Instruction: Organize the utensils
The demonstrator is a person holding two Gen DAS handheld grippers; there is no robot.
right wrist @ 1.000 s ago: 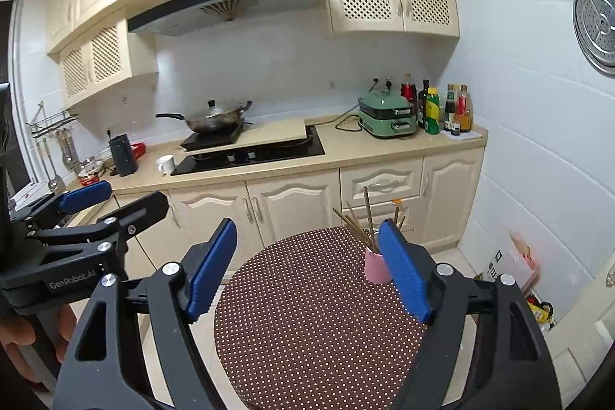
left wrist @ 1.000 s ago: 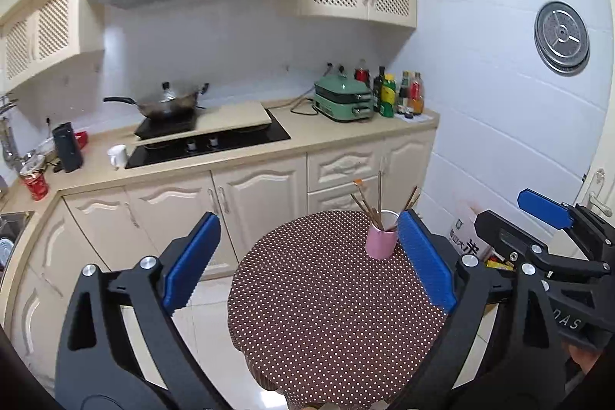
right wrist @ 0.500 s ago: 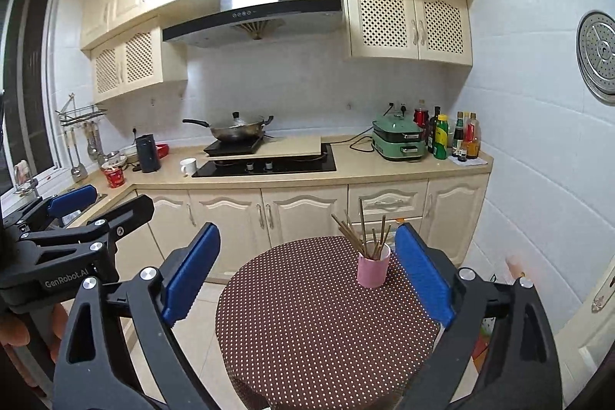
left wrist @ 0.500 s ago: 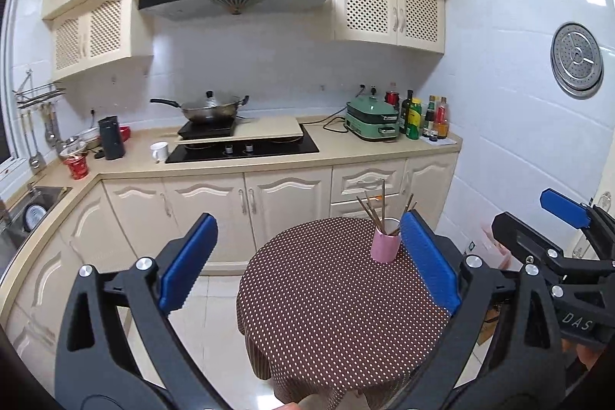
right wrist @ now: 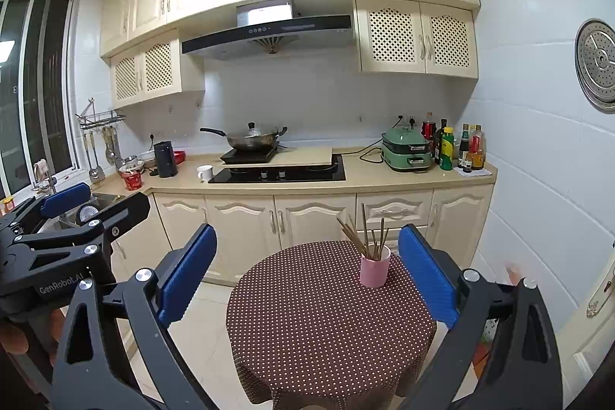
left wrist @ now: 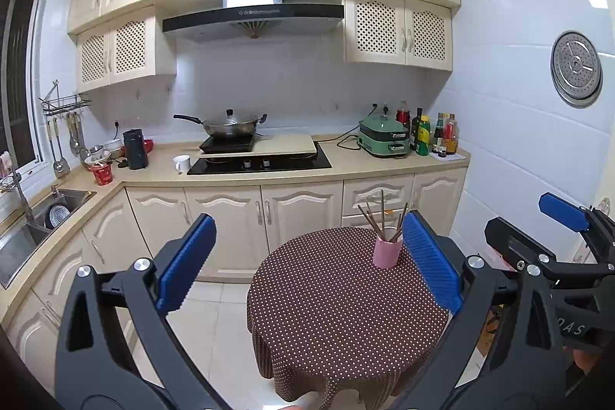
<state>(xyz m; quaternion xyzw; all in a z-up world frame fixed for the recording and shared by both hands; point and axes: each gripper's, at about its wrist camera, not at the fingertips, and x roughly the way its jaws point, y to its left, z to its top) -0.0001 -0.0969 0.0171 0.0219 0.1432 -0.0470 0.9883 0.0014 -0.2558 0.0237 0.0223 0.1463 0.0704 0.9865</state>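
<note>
White letters are showing on the black side of the left gripper (right wrist: 115, 218) in the right wrist view, reading "GenRobot.AI". In the left wrist view, the black side of the right gripper (left wrist: 538, 229) is showing only a few pale letters, something like "OAS", cut off. The bottle labels are looking too small to read.

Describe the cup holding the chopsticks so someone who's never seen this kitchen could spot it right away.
Find the round table with the brown polka-dot cloth, in front of the cream lower cabinets. Near its far right edge stands a pink cup with wooden chopsticks fanning out. It is the only thing on the table.
</note>
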